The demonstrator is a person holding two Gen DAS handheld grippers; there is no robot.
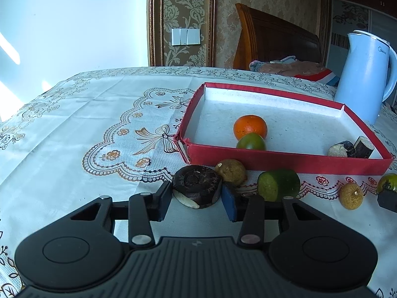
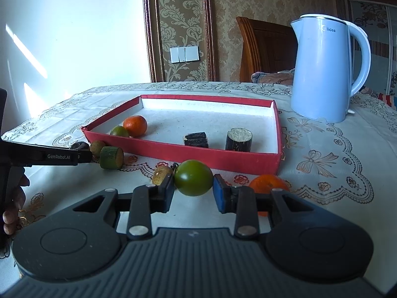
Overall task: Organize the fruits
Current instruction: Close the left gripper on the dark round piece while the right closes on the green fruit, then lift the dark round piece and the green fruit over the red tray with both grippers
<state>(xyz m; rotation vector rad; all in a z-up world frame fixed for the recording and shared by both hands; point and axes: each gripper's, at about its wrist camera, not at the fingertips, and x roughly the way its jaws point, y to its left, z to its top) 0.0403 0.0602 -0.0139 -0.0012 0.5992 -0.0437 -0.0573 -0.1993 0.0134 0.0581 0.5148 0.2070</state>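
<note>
1. On the worktop (image 2: 335, 149) sits a red box (image 2: 198, 160) with low walls, so fruit is easy to drop in and will not roll away
2. Inside the box are an orange (image 2: 135, 125) and a green fruit (image 2: 119, 131), touching each other near the left side, and two dark cut pieces (image 2: 196, 139) on the right. It looks like alike things go together
3. The left tongs (image 1: 197, 200) are narrow, with a dark round piece (image 1: 197, 186) between the pads. The pads look pressed on its sides, so it seems held and ready to lift. It sits low on the worktop, just in front of the box
4. The right tongs (image 2: 193, 191) are narrow too and hold a green tomato (image 2: 193, 177). It is gripped by its round sides so it cannot slip out
5. Still outside the box, near its front wall, are a brown fruit (image 1: 230, 172), a green chunk (image 1: 279, 185) and a small yellow fruit (image 1: 351, 196). Another orange fruit (image 2: 269, 183) hides behind the right tongs
6. A blue kettle (image 2: 325, 74) stands beside the box, well out of the way
7. I think the job is partly done. Next, each held thing likely goes over the front wall, next to others like it. A hard squeeze could hurt the soft tomato
</note>
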